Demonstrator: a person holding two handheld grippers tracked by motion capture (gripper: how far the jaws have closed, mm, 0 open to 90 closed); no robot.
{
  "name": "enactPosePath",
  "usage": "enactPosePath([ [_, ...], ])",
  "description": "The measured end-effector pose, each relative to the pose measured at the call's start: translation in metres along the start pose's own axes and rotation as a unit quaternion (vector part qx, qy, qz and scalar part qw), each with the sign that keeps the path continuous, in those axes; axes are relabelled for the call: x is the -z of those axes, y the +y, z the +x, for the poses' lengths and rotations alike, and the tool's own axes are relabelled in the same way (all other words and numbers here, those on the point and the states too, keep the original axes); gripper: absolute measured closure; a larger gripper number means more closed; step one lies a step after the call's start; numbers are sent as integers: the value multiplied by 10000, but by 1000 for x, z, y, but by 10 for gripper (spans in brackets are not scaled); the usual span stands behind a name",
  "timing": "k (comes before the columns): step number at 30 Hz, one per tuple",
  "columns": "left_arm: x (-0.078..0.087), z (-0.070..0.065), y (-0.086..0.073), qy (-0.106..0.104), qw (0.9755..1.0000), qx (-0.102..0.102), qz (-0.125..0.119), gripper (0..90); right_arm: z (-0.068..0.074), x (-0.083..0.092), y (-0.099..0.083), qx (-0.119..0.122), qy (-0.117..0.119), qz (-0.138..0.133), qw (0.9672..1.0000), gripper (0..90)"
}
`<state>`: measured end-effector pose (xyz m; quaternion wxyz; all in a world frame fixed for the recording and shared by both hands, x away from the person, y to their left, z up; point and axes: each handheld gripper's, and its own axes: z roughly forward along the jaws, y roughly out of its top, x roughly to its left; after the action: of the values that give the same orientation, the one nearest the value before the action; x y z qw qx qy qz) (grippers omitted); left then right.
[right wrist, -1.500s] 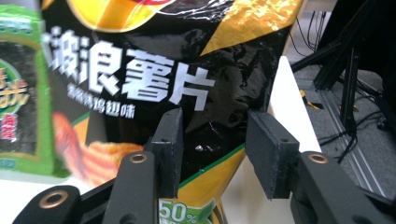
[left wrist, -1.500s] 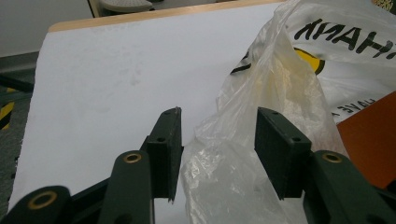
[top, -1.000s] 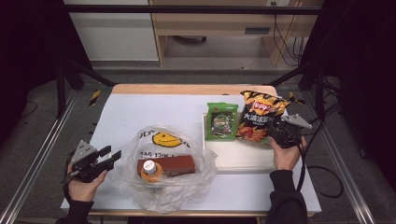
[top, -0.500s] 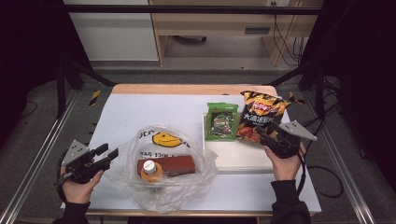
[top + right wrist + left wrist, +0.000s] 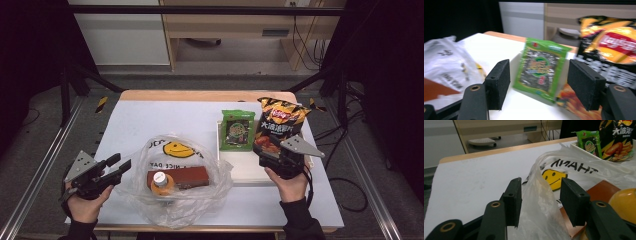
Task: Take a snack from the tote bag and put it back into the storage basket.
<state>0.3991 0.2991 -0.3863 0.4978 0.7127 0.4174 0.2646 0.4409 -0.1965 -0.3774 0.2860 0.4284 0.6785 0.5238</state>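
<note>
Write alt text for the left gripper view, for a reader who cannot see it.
The left gripper's two black jaws stand open around a fold of a clear plastic bag printed with a yellow smiley face. Inside the bag lie a brown box and something orange; behind stand a green snack packet and a chip bag.

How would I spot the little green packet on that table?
Start at the white table and go to the shallow white tray on its right side. Two snack bags stand there side by side. The green packet is the smaller one, left of the taller black and orange chip bag.
</note>
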Motion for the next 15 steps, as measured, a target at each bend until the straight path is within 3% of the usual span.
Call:
enactPosePath([
  [7,-4,-11,0,-128,9999,-83,72,516,28,-3,5,124,498,-37,9987,377],
  [11,-8,-16,-2,-196,9996,-125,155,518,46,-8,7,159,905,26,9958,429],
  [15,-13,-17,-5,-223,9994,-133,230,521,63,-15,8,307,1163,99,9927,473],
])
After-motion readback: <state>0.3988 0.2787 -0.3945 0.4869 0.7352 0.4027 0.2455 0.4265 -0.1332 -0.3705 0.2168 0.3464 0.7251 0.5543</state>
